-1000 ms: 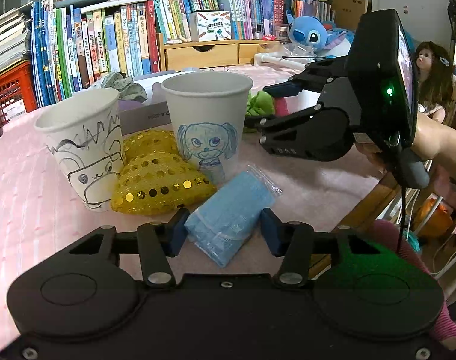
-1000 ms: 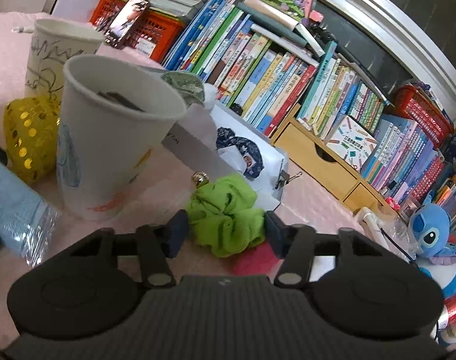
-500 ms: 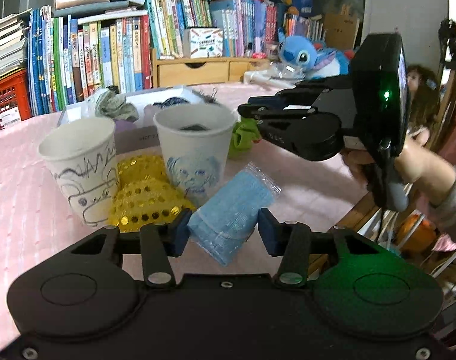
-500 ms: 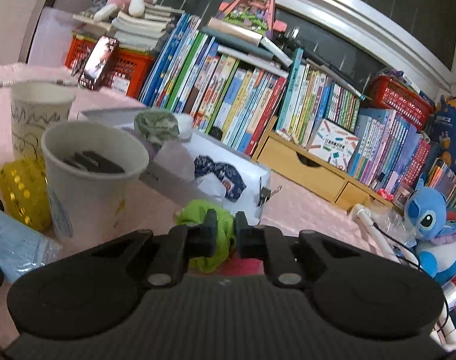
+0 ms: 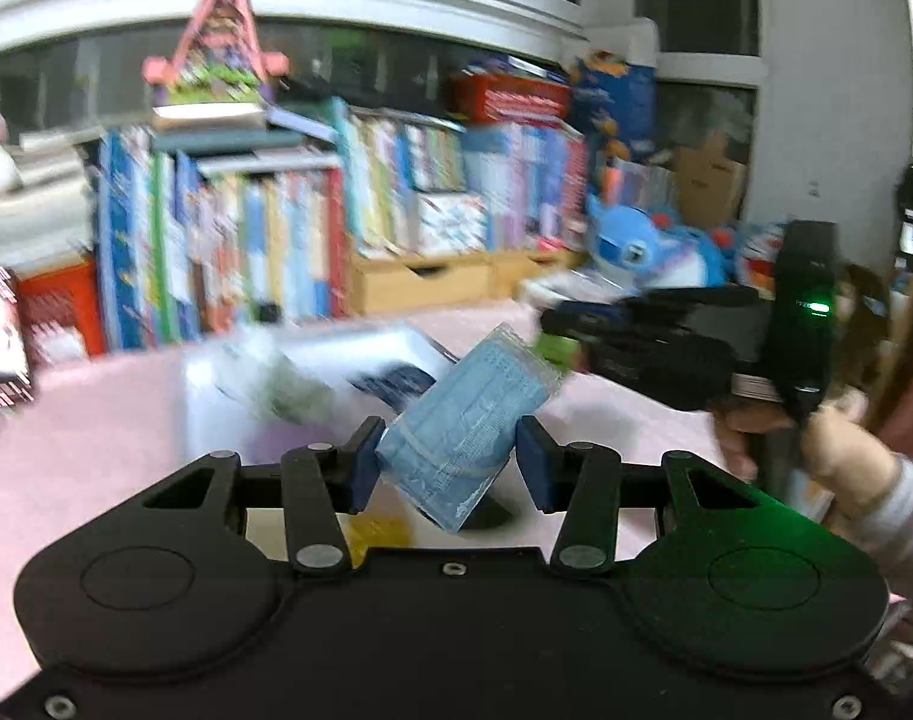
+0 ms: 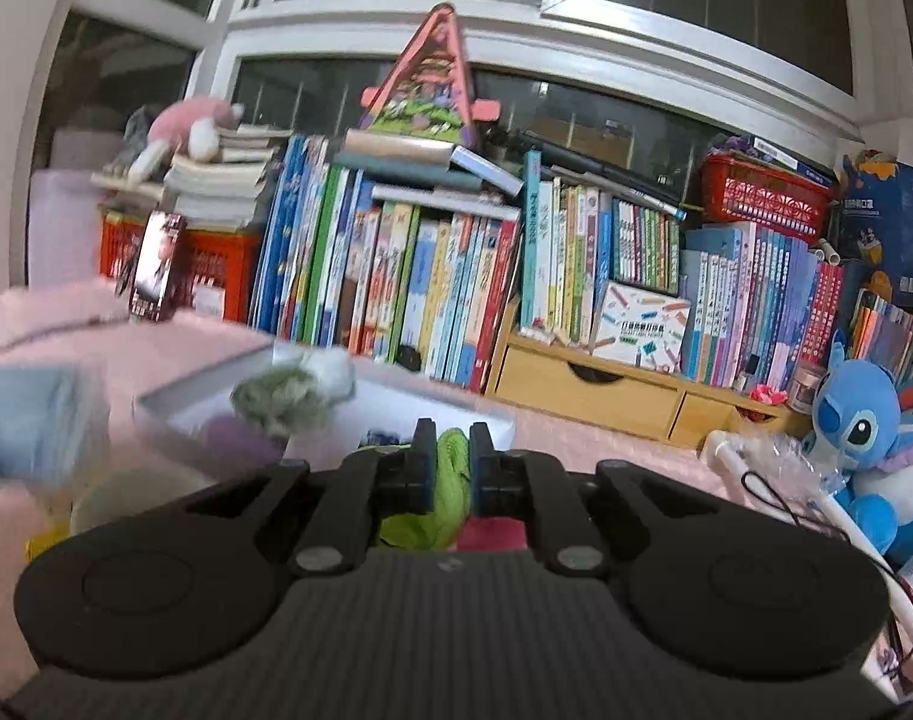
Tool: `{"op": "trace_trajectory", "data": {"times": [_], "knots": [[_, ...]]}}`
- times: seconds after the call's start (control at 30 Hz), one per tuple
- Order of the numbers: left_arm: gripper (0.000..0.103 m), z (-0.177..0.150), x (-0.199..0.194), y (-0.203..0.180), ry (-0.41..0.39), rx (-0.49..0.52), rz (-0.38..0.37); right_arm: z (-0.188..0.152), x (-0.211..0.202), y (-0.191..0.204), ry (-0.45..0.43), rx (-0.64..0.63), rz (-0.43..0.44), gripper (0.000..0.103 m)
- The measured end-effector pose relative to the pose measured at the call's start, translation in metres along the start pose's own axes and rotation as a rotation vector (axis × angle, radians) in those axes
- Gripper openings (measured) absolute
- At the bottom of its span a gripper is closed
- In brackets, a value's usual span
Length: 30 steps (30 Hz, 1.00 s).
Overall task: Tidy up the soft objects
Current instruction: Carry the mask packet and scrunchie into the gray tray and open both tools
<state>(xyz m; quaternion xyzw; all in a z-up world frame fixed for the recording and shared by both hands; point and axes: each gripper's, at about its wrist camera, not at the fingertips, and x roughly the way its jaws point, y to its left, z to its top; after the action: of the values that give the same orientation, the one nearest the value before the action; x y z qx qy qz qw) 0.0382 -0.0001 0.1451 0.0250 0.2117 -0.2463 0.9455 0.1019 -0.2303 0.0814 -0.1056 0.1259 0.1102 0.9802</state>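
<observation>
Black gripper (image 5: 450, 459) bodies, dark-blue fingers (image 5: 531, 462), silver screws, white sleeve (image 5: 900, 516)

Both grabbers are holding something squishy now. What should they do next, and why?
Probably carry both over the open white box and let go. The left hand-held gripper holds the blue pack of masks, the right hand-held gripper pinches the green scrunchie, and the box already holds other soft things.
</observation>
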Motion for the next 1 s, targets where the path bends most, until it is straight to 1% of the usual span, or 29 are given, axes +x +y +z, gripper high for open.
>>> {"op": "trace_trajectory", "data": {"times": [0.1, 0.2, 0.3, 0.4, 0.47, 0.57, 0.6, 0.73, 0.9, 1.0], "knots": [[0.045, 0.027, 0.014, 0.018, -0.004, -0.005, 0.063, 0.017, 0.010, -0.008, -0.005, 0.027, 0.009, 0.014], [0.045, 0.048, 0.033, 0.041, 0.014, -0.032, 0.111, 0.033, 0.023, -0.014, -0.004, 0.062, 0.028, 0.014], [0.045, 0.065, 0.062, 0.068, 0.062, -0.097, 0.139, 0.047, 0.040, -0.016, 0.006, 0.081, 0.043, 0.014], [0.045, 0.077, 0.093, 0.093, 0.113, -0.146, 0.195, 0.058, 0.062, -0.013, 0.024, 0.088, 0.046, 0.014], [0.045, 0.081, 0.114, 0.110, 0.156, -0.188, 0.205, 0.064, 0.077, -0.011, 0.040, 0.093, 0.050, 0.014], [0.045, 0.082, 0.144, 0.134, 0.241, -0.285, 0.199, 0.069, 0.104, -0.011, 0.074, 0.127, 0.064, 0.014], [0.045, 0.081, 0.154, 0.140, 0.266, -0.304, 0.203, 0.070, 0.112, -0.010, 0.086, 0.147, 0.072, 0.014], [0.045, 0.074, 0.186, 0.154, 0.330, -0.318, 0.250, 0.068, 0.143, -0.004, 0.131, 0.177, 0.101, 0.014], [0.045, 0.059, 0.213, 0.167, 0.399, -0.378, 0.268, 0.063, 0.175, 0.009, 0.174, 0.173, 0.125, 0.014], [0.045, 0.053, 0.226, 0.173, 0.424, -0.399, 0.278, 0.059, 0.192, 0.015, 0.201, 0.185, 0.128, 0.014]]}}
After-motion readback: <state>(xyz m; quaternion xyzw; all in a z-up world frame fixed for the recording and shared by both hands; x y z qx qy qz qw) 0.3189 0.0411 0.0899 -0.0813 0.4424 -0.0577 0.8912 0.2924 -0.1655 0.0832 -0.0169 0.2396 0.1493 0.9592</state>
